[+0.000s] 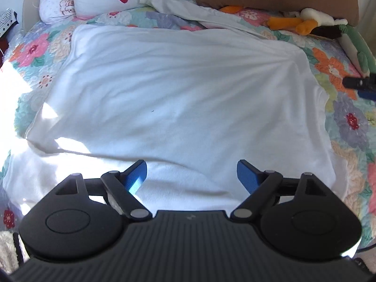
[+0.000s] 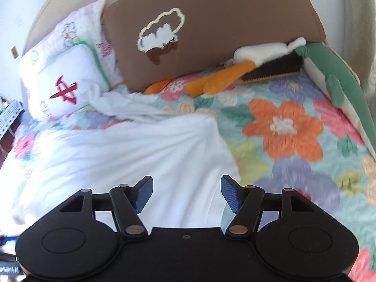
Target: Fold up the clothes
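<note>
Left gripper (image 1: 192, 176) jaws spread, nothing between, hovering over near edge of white garment (image 1: 164, 89); right gripper (image 2: 186, 193) jaws also apart, empty, above garment's right edge; garment lies spread flat on floral quilt (image 2: 293, 141); pillows (image 2: 58, 82), plush toys (image 2: 223, 77) at far end.

Place: a bedroom in a home — we see a bed.
Bed cover: a flowery quilt (image 2: 286, 129).
Pillows: a white one with a red sign (image 2: 63, 82) and a big brown one (image 2: 211, 30).
Toys: soft plush animals (image 2: 258, 58) — by the headboard.
</note>
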Action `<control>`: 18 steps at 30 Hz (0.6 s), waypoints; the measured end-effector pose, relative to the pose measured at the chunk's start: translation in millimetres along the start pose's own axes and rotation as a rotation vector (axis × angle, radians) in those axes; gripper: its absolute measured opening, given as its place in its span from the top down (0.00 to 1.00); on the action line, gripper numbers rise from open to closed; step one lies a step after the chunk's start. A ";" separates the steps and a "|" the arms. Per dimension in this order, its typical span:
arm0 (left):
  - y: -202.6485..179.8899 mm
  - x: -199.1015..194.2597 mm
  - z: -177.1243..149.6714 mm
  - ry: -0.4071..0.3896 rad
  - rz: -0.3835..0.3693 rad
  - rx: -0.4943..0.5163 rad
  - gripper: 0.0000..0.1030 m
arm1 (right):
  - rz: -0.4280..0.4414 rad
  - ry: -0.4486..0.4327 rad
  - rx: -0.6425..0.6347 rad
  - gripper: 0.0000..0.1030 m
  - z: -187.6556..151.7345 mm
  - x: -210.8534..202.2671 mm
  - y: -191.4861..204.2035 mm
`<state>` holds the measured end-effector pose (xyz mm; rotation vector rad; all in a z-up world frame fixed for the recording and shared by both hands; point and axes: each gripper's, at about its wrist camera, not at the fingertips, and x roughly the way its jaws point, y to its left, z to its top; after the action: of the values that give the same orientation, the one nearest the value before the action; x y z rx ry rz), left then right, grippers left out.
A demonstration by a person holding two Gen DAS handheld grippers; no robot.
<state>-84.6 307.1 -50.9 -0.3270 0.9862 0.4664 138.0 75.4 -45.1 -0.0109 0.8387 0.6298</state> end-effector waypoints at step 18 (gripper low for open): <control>40.3 -105.5 -59.7 -0.032 -0.162 -0.120 0.14 | 0.159 0.093 -0.117 0.15 -97.5 -135.6 101.8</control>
<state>-197.5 289.7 6.3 -0.5024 0.8948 0.3823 -50.3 64.4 6.7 -0.0807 0.8970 0.8328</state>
